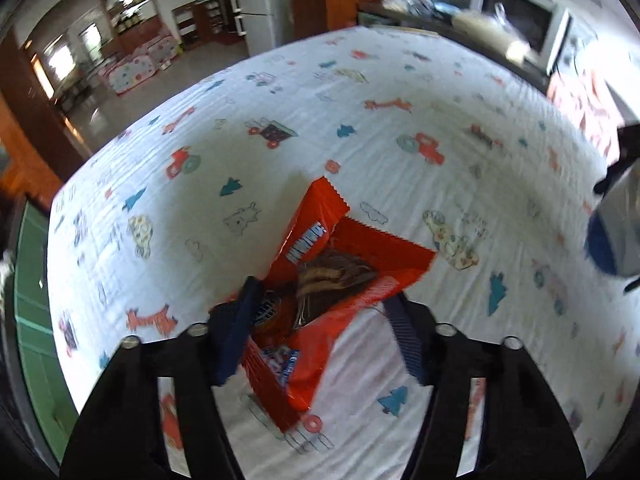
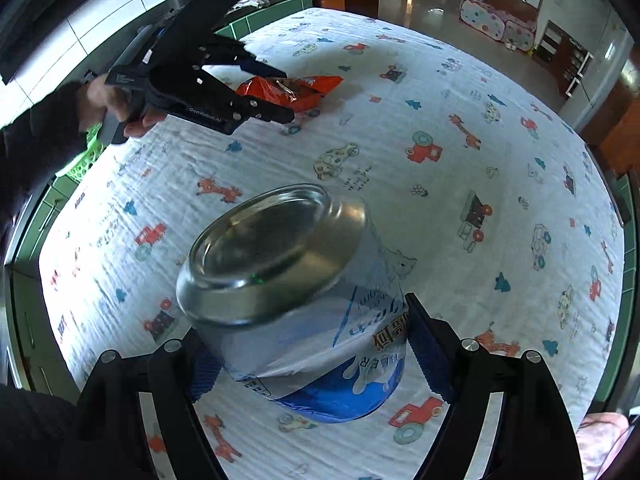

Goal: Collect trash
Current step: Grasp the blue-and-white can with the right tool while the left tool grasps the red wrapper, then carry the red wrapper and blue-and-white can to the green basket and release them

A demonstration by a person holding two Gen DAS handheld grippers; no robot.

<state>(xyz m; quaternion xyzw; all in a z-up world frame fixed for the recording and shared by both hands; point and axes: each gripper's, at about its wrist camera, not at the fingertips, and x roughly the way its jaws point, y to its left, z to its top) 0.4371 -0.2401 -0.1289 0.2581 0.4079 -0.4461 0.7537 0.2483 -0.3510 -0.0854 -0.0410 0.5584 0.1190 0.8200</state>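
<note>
An orange snack wrapper (image 1: 320, 280) lies on the patterned tablecloth (image 1: 360, 120) between the fingers of my left gripper (image 1: 324, 320). The jaws stand wide on either side of it, the left finger touching its edge. In the right wrist view the left gripper (image 2: 276, 96) hovers at the wrapper (image 2: 292, 88) at the table's far side. My right gripper (image 2: 308, 356) is shut on a silver and blue beer can (image 2: 296, 304), held bottom end forward above the cloth. The can also shows at the right edge of the left wrist view (image 1: 612, 236).
The table is covered by a white cloth with cartoon vehicles (image 2: 440, 140). A microwave (image 1: 528, 28) and clutter stand on a counter beyond the far edge. A green basket (image 2: 84, 156) sits at the table's left edge, by a green cabinet.
</note>
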